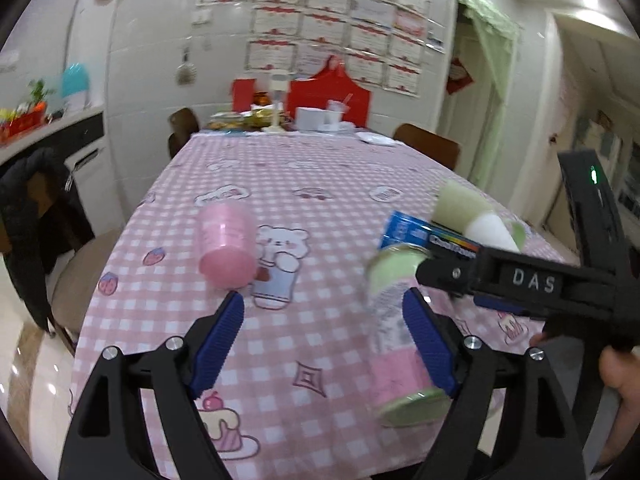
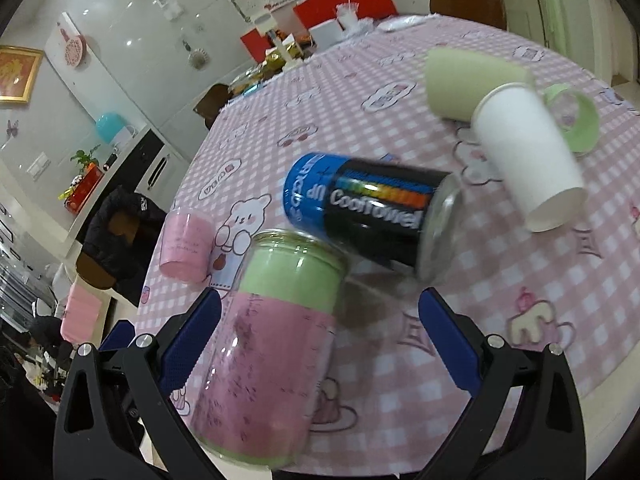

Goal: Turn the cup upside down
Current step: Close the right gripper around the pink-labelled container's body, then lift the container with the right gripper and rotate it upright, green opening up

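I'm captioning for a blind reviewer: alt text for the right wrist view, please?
An open right gripper faces a clear green-and-pink cup on a pink checked tablecloth. Behind it lie a blue-black canister, a white paper cup and a pink cup.

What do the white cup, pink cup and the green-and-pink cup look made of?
white cup: likely paper, matte, with a rolled rim.
pink cup: probably plastic, smooth, slightly translucent with a soft sheen.
green-and-pink cup: clear wall, glass or hard plastic, can't tell which; reflections show over the coloured layers or label.
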A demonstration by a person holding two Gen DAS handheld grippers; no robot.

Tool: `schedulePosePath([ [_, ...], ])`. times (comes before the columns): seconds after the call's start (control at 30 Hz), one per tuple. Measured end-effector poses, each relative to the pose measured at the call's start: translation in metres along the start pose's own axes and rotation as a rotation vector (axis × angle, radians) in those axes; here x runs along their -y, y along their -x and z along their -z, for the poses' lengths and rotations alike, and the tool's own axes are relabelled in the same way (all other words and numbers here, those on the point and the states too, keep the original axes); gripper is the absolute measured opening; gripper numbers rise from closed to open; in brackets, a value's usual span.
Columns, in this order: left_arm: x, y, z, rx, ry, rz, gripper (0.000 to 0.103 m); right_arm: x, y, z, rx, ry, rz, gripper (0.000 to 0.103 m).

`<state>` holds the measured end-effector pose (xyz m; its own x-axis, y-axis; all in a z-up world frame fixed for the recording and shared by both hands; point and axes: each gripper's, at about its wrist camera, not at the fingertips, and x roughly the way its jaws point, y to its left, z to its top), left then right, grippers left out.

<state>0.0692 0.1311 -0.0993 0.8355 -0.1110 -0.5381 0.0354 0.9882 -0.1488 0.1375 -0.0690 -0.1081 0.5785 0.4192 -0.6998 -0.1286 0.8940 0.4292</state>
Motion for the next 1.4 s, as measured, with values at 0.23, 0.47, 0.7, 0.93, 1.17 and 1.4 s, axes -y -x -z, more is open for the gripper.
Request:
schedulePosePath([
  [0.23,-0.021,-0.016,-0.007,-0.026,0.057,-0.029,0.08,-0.002,-0.017,-0.004,-0.075,-0.04,-0.051,0.095],
  [0.47,-0.019,-0.027,-0.007,-0.041,0.035,-0.02,0.08,-0.001,-0.025,-0.002,-0.117,-0.05,-0.08,0.095],
  [0.7,-0.01,-0.028,-0.008,-0.04,0.012,-0.01,0.08,0.0,-0.025,-0.003,-0.111,-0.04,-0.106,0.075],
  [0.93,-0.002,-0.024,-0.008,-0.037,-0.009,0.01,0.08,-0.008,-0.006,-0.001,-0.036,0.032,-0.076,0.074],
  [1.17,0.006,-0.017,-0.007,-0.027,-0.013,0.041,0.08,-0.016,0.022,-0.001,0.1,0.132,-0.019,0.073],
  [1.4,0.013,-0.013,-0.003,-0.033,-0.01,0.079,0.08,-0.019,0.032,0.002,0.179,0.208,0.04,0.073],
])
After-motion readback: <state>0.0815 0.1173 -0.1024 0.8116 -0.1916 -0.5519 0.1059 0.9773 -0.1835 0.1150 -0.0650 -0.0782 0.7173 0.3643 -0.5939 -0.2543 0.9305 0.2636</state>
